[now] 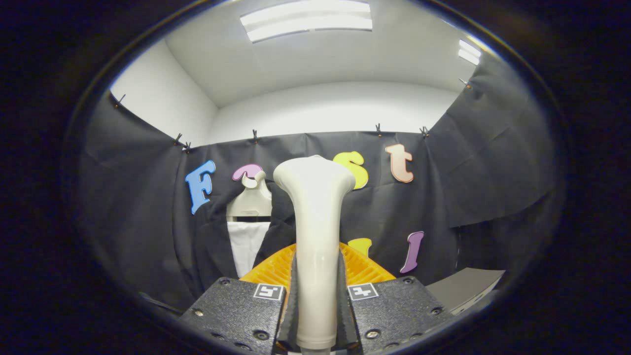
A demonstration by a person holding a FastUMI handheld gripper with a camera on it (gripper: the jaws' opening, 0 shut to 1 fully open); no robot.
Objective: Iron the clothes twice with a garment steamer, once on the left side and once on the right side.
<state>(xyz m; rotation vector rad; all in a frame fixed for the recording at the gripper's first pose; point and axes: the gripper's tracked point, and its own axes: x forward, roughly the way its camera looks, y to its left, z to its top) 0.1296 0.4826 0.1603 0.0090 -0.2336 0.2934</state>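
Pinching the garment steamer by its pale handle, our gripper is pressing both fingers against its sides while the flared head is standing upright above them. Just beyond the fingers we are seeing an orange ribbed rack, and farther back, left of the steamer, the clothes are hanging on a pale hanger against the booth's wall.

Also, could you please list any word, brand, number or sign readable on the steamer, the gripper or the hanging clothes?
Cream plastic garment steamer, clamped between both fingers of the gripper: no text.
Two square black-and-white markers on the gripper: coded patterns, no readable words.
Dark jacket over white shirt on the hanger: no label visible.
So nothing can be quoted.
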